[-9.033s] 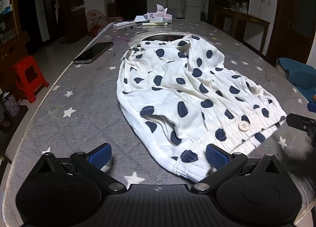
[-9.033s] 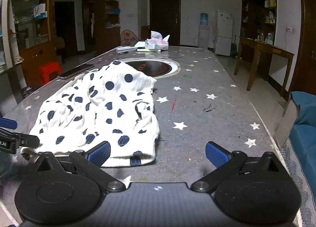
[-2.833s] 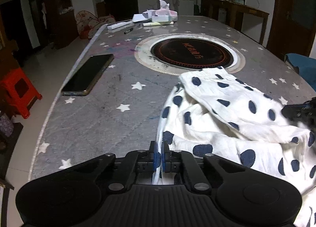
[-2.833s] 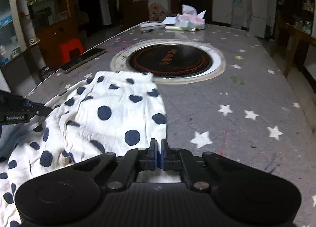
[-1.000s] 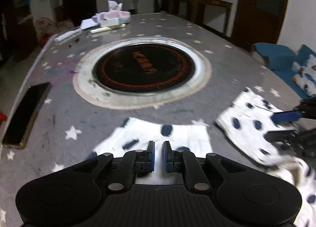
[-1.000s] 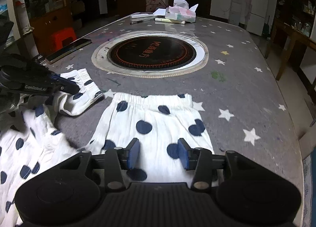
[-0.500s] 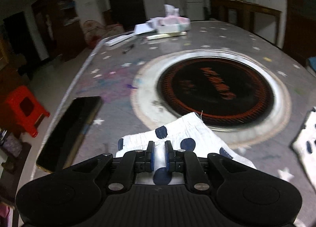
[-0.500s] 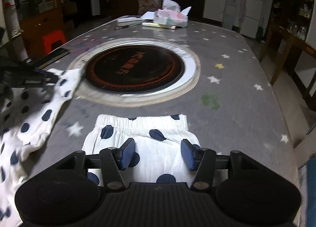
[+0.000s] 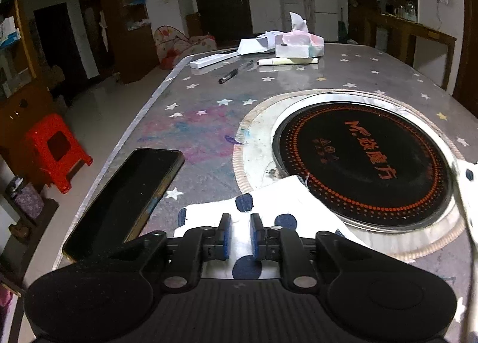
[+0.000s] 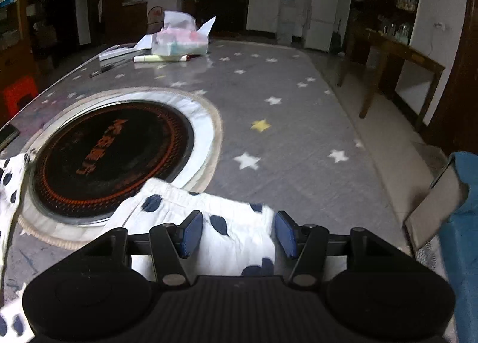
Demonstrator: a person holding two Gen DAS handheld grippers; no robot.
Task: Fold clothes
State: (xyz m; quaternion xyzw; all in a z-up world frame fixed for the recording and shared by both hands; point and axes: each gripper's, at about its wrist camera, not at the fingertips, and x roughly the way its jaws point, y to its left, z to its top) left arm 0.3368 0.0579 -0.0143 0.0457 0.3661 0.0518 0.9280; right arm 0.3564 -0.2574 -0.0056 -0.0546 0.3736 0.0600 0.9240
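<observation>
The garment is white cloth with navy dots, spread on the grey star-patterned table. In the left wrist view one corner of it (image 9: 277, 199) lies by the cooktop ring, under my left gripper (image 9: 240, 235). Its jaws are opening, a narrow gap shows between the blue pads, and cloth lies below them, not pinched. In the right wrist view the gathered edge (image 10: 233, 214) lies between the fingers of my right gripper (image 10: 237, 235), which stands open with the pads clear of the fabric. Another stretch of the cloth (image 10: 9, 175) trails at the far left.
A round black cooktop (image 9: 367, 163) is set into the table middle. A dark phone (image 9: 125, 193) lies near the left edge. A tissue box (image 9: 298, 44), a pen (image 9: 228, 76) and papers sit at the far end. Beside the table are a red stool (image 9: 55, 151) and a blue seat (image 10: 460, 208).
The left gripper swung left until the phone came into view, and its pads parted a little over the cloth corner. The right gripper slid right along the gathered edge, still open.
</observation>
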